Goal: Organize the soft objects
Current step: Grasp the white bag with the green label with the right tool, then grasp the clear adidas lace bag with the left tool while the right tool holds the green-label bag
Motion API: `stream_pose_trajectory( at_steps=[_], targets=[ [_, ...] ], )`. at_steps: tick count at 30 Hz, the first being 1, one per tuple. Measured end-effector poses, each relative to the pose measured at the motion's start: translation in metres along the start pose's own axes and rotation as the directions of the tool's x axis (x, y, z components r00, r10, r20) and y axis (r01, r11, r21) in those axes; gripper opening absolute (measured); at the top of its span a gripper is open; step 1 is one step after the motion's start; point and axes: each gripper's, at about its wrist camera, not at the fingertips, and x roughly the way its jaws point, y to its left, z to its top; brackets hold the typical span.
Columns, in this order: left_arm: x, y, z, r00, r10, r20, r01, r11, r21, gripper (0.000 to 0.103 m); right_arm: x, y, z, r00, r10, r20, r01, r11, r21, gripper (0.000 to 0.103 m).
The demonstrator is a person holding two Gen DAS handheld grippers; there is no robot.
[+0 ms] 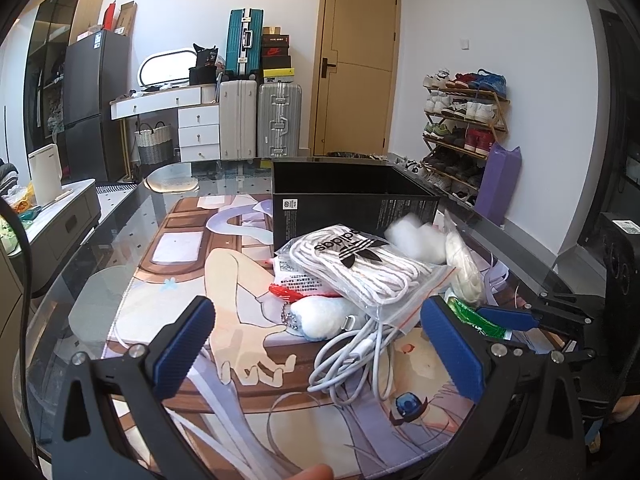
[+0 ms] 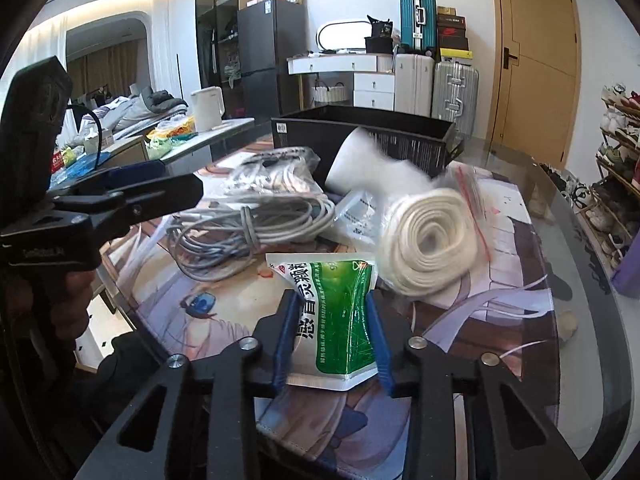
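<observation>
- Left wrist view: your left gripper (image 1: 316, 344) hovers low over the counter (image 1: 120, 224) with its jaws wide apart and nothing between them.
- Just ahead of those jaws lies a coiled white cable (image 1: 360, 360) on the printed mat (image 1: 180, 280).
- Beyond the cable, a clear zip bag of white laces (image 1: 360, 264) marked Adidas rests on top of the pile, with a small white plush (image 1: 320, 316) just beside the cable.
- An open black box (image 1: 352, 204) stands behind the pile.
- Right wrist view: your right gripper (image 2: 332, 332) has its jaws clamped on a green and white sachet (image 2: 336, 312), at the near edge of the pile.
- A bagged roll of white cord (image 2: 432, 248) sits just beyond the sachet, blurred.
- A blurred white object (image 2: 372, 164) is in front of the black box; what it is, you cannot tell.
</observation>
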Motion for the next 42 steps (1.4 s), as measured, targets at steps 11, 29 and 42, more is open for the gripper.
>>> stream_pose_trajectory(
  at_steps=[11, 29, 42],
  targets=[
    [0.0, 0.001, 0.006, 1.0, -0.014, 0.003, 0.014, 1.0, -0.002, 0.103, -0.026, 0.011, 0.009, 0.992, 0.007, 0.127, -0.006, 1.0, -0.015, 0.031],
    [0.05, -0.008, 0.044, 0.991, -0.035, -0.129, 0.025, 0.997, -0.08, 0.103, -0.05, -0.01, 0.012, 0.97, -0.097, 0.222, 0.085, 0.994, 0.063, 0.031],
    [0.087, -0.011, 0.045, 0.959, 0.054, -0.28, -0.074, 0.995, -0.062, 0.103, -0.048, -0.02, 0.011, 0.969, -0.116, 0.217, 0.101, 0.991, 0.083, 0.031]
  ],
)
